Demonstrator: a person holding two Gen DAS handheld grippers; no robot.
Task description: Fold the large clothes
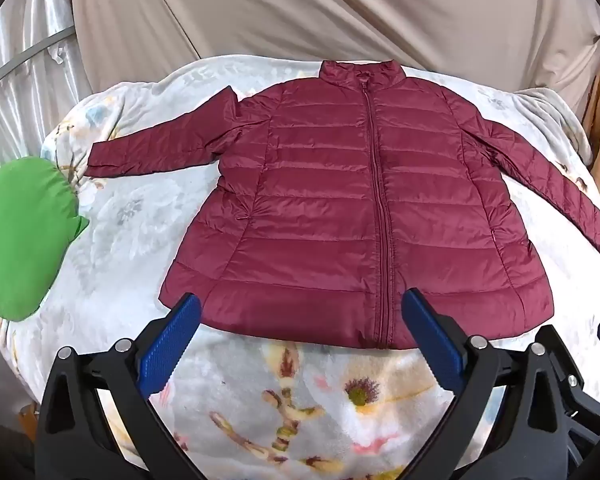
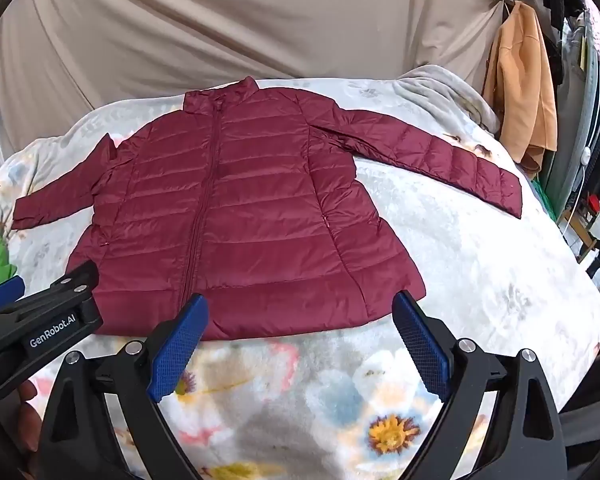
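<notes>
Where blanket (image 1: 112,216) spreads, green bundle (image 1: 20,236) beside jacket (image 1: 340,208)

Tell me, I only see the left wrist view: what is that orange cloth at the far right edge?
Observer: An orange coat hanging upright beside the bed, past the maroon puffer jacket.
Operator: Anything written on the grippers?
Observer: Yes, the left gripper carries the words GenRobot.AI on its side.
Operator: Is the right gripper holding something?
Observer: No, the right gripper is open, over the jacket's hem.
</notes>
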